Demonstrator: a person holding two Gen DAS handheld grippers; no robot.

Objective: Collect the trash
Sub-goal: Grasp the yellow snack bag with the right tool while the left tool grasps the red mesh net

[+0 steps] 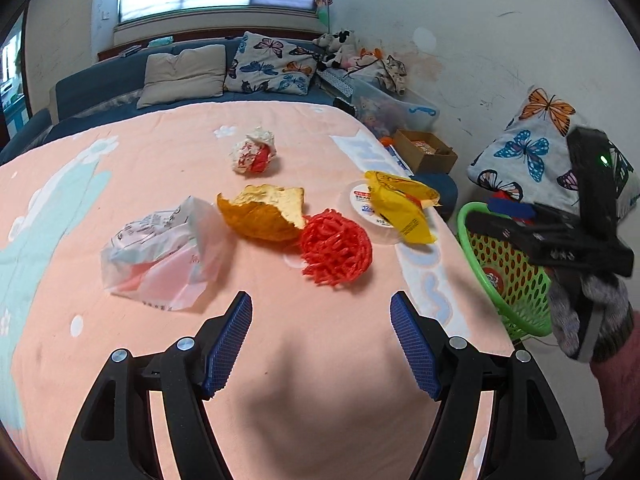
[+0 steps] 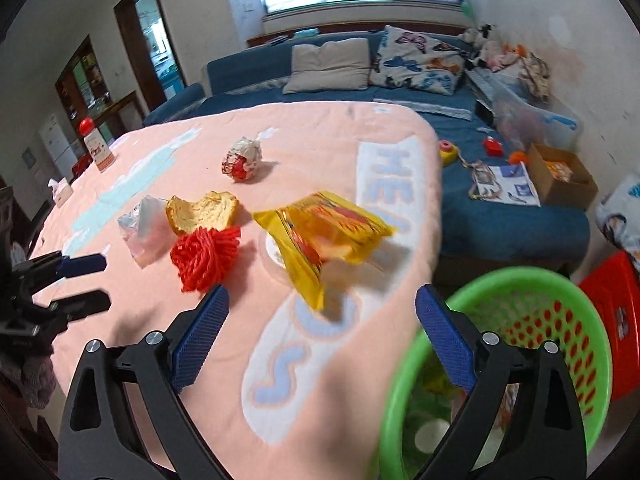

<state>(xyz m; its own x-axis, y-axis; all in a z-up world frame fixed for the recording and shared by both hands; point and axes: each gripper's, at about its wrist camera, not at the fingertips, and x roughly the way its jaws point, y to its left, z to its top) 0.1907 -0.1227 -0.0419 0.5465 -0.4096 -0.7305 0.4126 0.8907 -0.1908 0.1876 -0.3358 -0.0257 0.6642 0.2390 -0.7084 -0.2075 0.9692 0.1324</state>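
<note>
Trash lies on a pink blanket (image 1: 320,360): a clear plastic bag (image 1: 160,256), an orange peel piece (image 1: 262,214), a red mesh ball (image 1: 336,252), a yellow packet (image 1: 402,208) on a clear lid (image 1: 360,200), and a crumpled white-red wrapper (image 1: 254,154) farther back. My left gripper (image 1: 322,320) stands open and empty, short of the mesh ball. My right gripper (image 2: 322,308) is open and empty too, just short of the yellow packet (image 2: 324,232), by the blanket's right edge. A green basket (image 2: 520,276) sits below that edge.
A red stool (image 2: 616,312) stands beside the basket. A blue sofa (image 2: 500,224) with pillows, toys and a cardboard box (image 2: 560,176) lies beyond the blanket. A bottle (image 2: 98,148) and a tissue box (image 2: 60,190) stand at the far left edge.
</note>
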